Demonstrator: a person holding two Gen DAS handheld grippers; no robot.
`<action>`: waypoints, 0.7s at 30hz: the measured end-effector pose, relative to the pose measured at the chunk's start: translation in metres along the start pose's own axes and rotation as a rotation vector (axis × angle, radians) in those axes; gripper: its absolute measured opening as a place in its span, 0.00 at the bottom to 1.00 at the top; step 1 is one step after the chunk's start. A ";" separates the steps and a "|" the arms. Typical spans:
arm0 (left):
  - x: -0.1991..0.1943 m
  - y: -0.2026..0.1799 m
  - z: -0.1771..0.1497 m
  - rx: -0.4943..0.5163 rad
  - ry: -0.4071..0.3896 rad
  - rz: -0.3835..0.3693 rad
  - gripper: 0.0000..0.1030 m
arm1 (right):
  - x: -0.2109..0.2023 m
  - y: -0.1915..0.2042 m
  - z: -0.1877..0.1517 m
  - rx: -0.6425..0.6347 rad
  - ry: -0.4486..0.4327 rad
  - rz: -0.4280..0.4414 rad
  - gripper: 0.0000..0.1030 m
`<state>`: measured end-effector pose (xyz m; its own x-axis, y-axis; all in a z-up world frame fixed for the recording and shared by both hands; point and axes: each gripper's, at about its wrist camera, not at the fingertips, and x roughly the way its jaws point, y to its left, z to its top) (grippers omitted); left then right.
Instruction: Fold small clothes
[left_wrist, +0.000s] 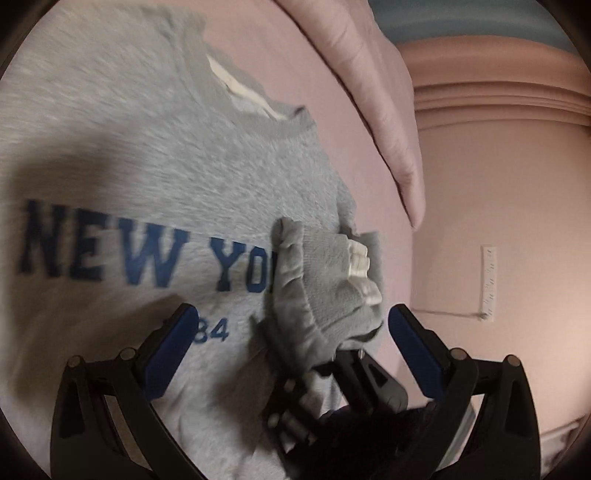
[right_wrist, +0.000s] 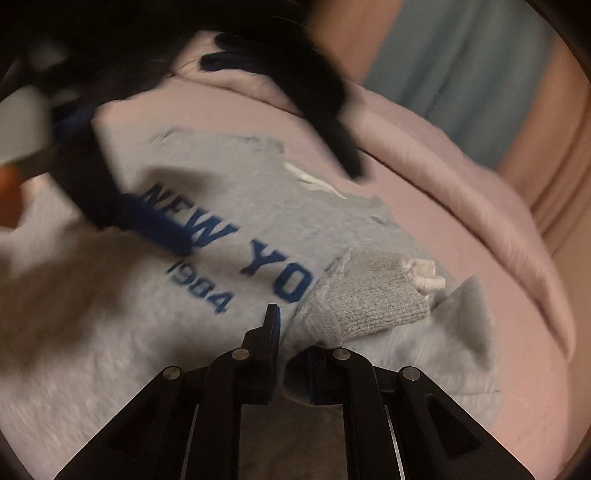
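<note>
A grey sweatshirt (left_wrist: 122, 155) printed NEW YORK 1984 in blue lies face up on a pink sheet (left_wrist: 266, 44). Its sleeve (left_wrist: 325, 273), with a ribbed cuff and a white tag, is drawn over the chest and covers the end of the lettering. My right gripper (left_wrist: 354, 373) is shut on that sleeve just behind the cuff. My left gripper (left_wrist: 295, 332) hangs open over the same spot, its blue pads on either side of the sleeve and apart from it. In the right wrist view the sleeve (right_wrist: 369, 295) runs from my right gripper (right_wrist: 291, 339), and the left gripper (right_wrist: 188, 144) is a blur above the sweatshirt (right_wrist: 229, 173).
A pink quilt or pillow (left_wrist: 369, 92) lies along the far side of the sweatshirt. Past it is a pink panelled surface (left_wrist: 498, 166) bearing a white strip (left_wrist: 488, 284). A blue-grey curtain (right_wrist: 443, 74) hangs behind. The sheet's edge is near the bottom right.
</note>
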<state>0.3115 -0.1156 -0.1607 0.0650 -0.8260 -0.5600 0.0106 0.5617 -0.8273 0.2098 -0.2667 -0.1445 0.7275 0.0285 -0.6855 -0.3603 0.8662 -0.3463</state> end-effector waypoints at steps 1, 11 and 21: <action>0.002 0.001 0.002 0.001 0.016 -0.002 0.99 | -0.003 0.001 -0.002 -0.003 -0.005 0.005 0.19; 0.017 -0.006 0.022 0.101 0.115 -0.042 0.99 | -0.035 0.015 0.003 -0.192 -0.178 0.055 0.49; -0.038 0.028 0.027 0.031 0.012 -0.035 0.99 | -0.040 0.038 0.013 -0.413 -0.105 0.178 0.49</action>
<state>0.3359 -0.0676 -0.1618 0.0517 -0.8455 -0.5314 0.0440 0.5336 -0.8446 0.1746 -0.2286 -0.1215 0.6808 0.2278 -0.6961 -0.6719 0.5727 -0.4697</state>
